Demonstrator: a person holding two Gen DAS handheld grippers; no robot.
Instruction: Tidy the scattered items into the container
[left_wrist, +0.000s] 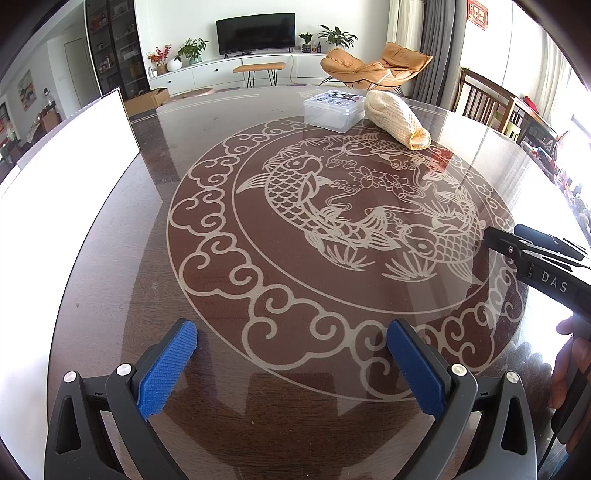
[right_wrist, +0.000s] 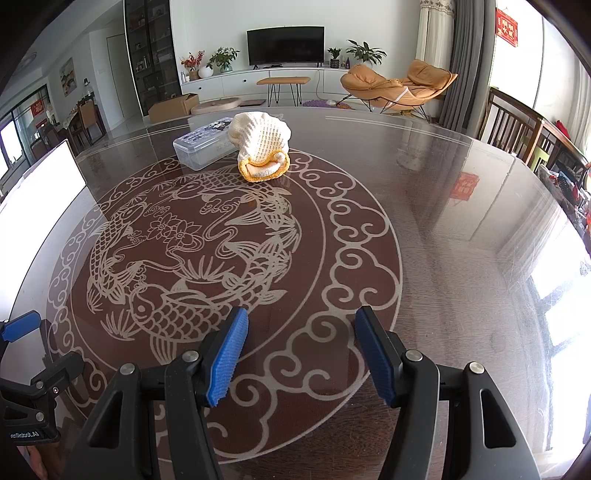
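Across the table (left_wrist: 110, 258), a knitted bundle (right_wrist: 260, 147) touches the clear box (right_wrist: 201, 146), seemingly lidded; both grippers, left (left_wrist: 291, 365) and right (right_wrist: 301, 354), hover apart, empty, ready to reach.

- The left wrist view looks forward and down along the left gripper (left_wrist: 291, 363) over the table (left_wrist: 110, 295), toward the far side where the box (left_wrist: 332, 110) stands well off.
- The right wrist view looks likewise along the right gripper (right_wrist: 301, 356), set to the right of the other.
- Both share the carp pattern (right_wrist: 192, 258), box, knitted bundle (right_wrist: 262, 147), and TV wall (left_wrist: 255, 33).
- Each view catches the other gripper at its edge.
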